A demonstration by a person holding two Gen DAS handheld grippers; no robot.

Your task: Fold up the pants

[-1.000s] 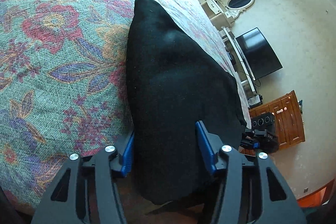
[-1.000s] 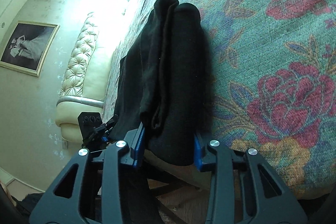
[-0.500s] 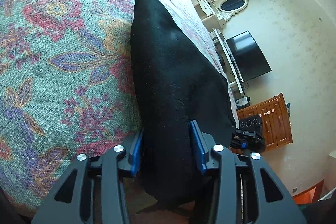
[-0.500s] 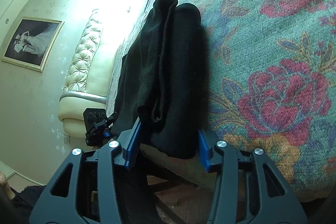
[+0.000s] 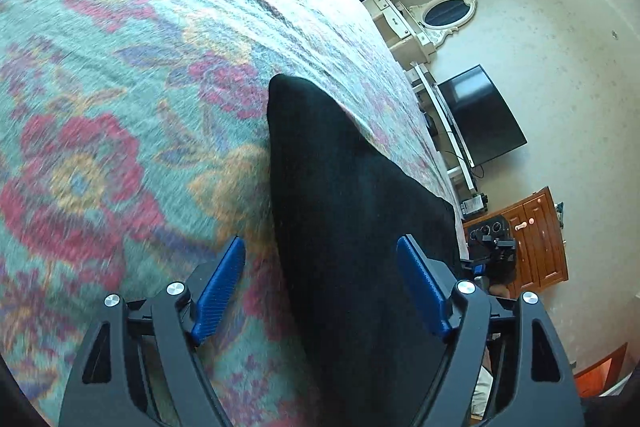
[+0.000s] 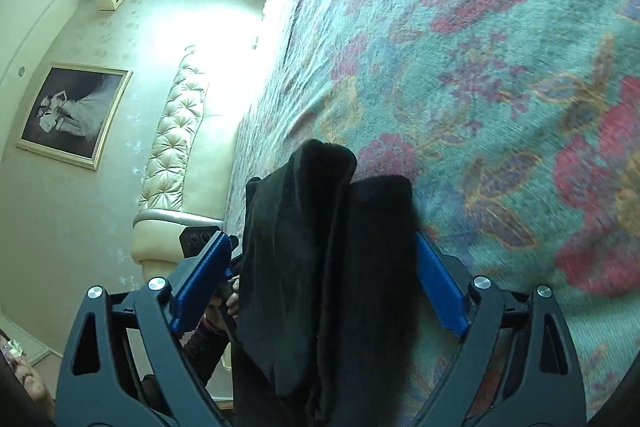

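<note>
Matt black knit cloth for the pants (image 5: pixel 352 211), soft and slightly fuzzy. Coarse woven floral bedspread (image 5: pixel 120 115), rough in texture. Ribbed blue plastic pads (image 5: pixel 218 289) on matt black plastic arms with shiny metal screws. Glossy black TV (image 5: pixel 480 115). Varnished wood cabinet (image 5: pixel 538 239). Tufted, smooth headboard (image 6: pixel 176 131), faintly sheeny.

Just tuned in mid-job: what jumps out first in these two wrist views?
The black pants, folded into a thick bundle at the near edge of the floral bedspread, fill the middle of both views. The left gripper and right gripper both stand open around them. A dark TV hangs on the far wall.
</note>
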